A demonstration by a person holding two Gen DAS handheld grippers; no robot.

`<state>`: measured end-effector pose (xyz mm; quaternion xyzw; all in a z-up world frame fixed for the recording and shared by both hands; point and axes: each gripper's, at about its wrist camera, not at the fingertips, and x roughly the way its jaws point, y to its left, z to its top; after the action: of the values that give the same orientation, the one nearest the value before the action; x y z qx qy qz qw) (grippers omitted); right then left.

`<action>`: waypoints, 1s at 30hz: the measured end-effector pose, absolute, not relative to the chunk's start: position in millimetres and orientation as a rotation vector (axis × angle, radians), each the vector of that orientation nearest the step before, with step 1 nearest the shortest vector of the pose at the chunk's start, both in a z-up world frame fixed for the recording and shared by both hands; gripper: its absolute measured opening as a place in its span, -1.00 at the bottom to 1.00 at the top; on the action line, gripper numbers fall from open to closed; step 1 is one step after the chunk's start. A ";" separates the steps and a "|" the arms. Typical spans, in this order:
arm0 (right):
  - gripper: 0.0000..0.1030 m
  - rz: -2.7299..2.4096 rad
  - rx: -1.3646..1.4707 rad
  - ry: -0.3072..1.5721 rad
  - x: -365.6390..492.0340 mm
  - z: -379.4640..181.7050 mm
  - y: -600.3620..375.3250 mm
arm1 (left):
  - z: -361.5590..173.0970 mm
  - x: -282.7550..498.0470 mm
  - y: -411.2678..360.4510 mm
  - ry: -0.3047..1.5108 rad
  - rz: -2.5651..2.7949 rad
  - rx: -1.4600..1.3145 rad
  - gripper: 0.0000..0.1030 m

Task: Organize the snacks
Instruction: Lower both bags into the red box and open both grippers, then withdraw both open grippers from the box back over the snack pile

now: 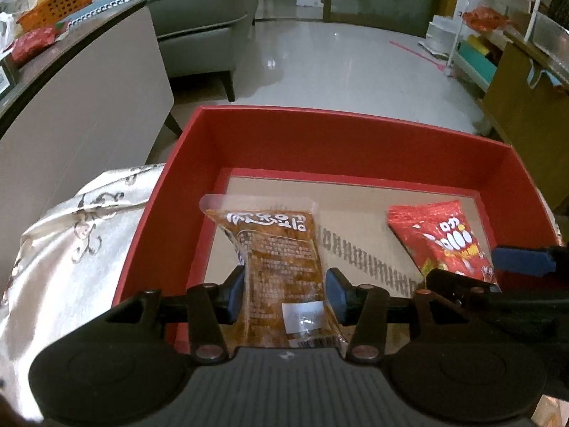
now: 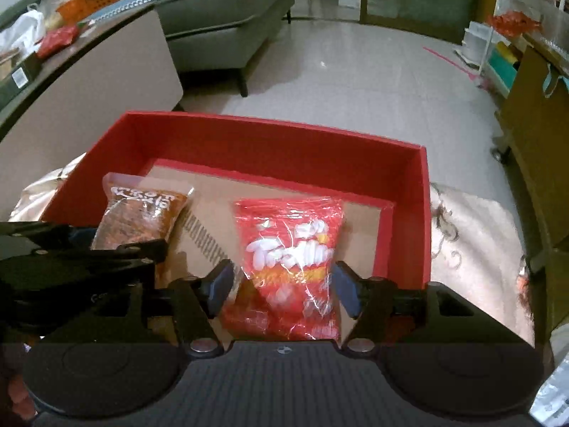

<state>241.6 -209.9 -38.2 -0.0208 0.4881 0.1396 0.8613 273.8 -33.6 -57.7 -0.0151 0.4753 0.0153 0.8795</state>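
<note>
A red box (image 1: 341, 135) with a cardboard floor sits on a cream patterned cloth; it also shows in the right wrist view (image 2: 270, 142). My left gripper (image 1: 284, 293) has its blue pads against both sides of a brown clear-wrapped snack packet (image 1: 281, 267), which lies in the box's left part. My right gripper (image 2: 281, 284) straddles a red snack bag (image 2: 295, 259) in the box's right part; its pads stand a little off the bag's sides. The brown packet (image 2: 142, 213) and the left gripper show at left in the right wrist view. The red bag (image 1: 441, 238) shows at right in the left wrist view.
A cream embroidered cloth (image 1: 71, 249) covers the surface under the box. A grey cabinet (image 1: 81, 106) with snacks and an orange basket (image 1: 60, 3) stands at left. A grey sofa (image 1: 202, 28) is behind it, tiled floor beyond, and a wooden cabinet (image 1: 526, 106) at right.
</note>
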 end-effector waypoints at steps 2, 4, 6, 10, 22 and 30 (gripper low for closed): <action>0.41 0.297 -0.048 1.030 240.1 -38.1 -209.7 | -56.3 271.3 -32.4 0.995 0.029 -0.034 -0.16; 0.42 0.292 -0.051 1.036 237.5 -37.9 -210.7 | -55.0 268.1 -31.7 1.008 0.040 -0.031 -0.15; 0.43 0.290 -0.050 1.041 233.5 -37.1 -211.6 | -54.0 262.5 -30.5 1.011 0.034 -0.037 -0.15; 0.49 0.282 -0.039 1.040 222.7 -31.5 -215.3 | -43.8 250.6 -30.7 0.984 0.039 -0.033 -0.15; 0.70 0.252 0.014 0.948 184.0 10.1 -232.8 | -1.2 213.7 -30.8 0.867 0.004 -0.048 -0.06; 0.87 0.245 0.019 0.964 164.3 13.9 -235.6 | 5.3 182.8 -23.6 0.865 -0.004 -0.044 -0.01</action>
<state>164.3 -235.6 13.9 0.0091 0.4623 0.1173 0.8789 182.8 -23.6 5.3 -0.0214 0.4190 -0.0021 0.9078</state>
